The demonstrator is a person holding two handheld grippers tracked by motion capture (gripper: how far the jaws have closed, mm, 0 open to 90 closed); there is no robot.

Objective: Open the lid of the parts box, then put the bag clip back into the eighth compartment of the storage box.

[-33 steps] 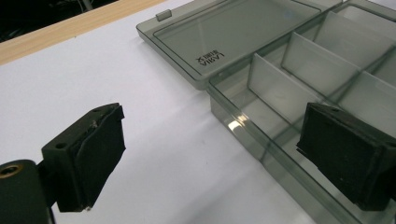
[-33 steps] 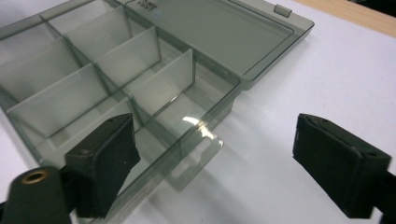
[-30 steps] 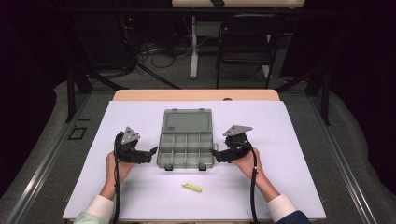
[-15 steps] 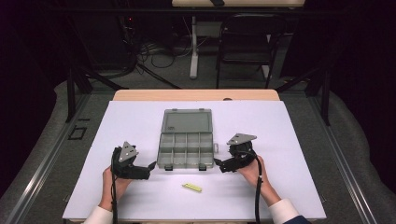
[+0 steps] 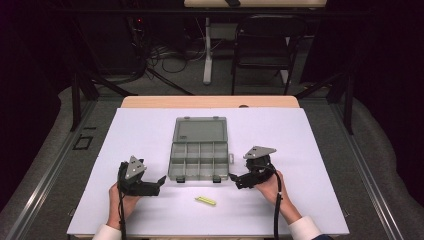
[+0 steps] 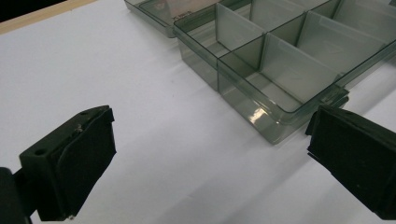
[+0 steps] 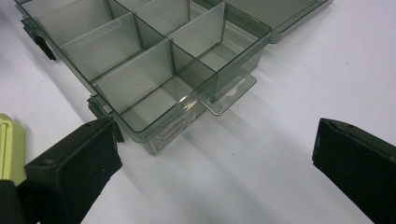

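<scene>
On the white table (image 5: 150,135), the open grey compartment box (image 5: 199,160) lies between your two grippers, the left gripper (image 5: 159,183) near its front-left corner and the right gripper (image 5: 234,178) near its front-right, both with jaws spread and empty, a yellow-green strip (image 5: 206,201) nearer you.

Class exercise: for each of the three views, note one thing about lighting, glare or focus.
High view: bright white table, dark surroundings. Left gripper view: a glare spot on the organizer box near wall, left tongs softly blurred. Right gripper view: box walls sharp, right tongs blurred in the foreground.
</scene>
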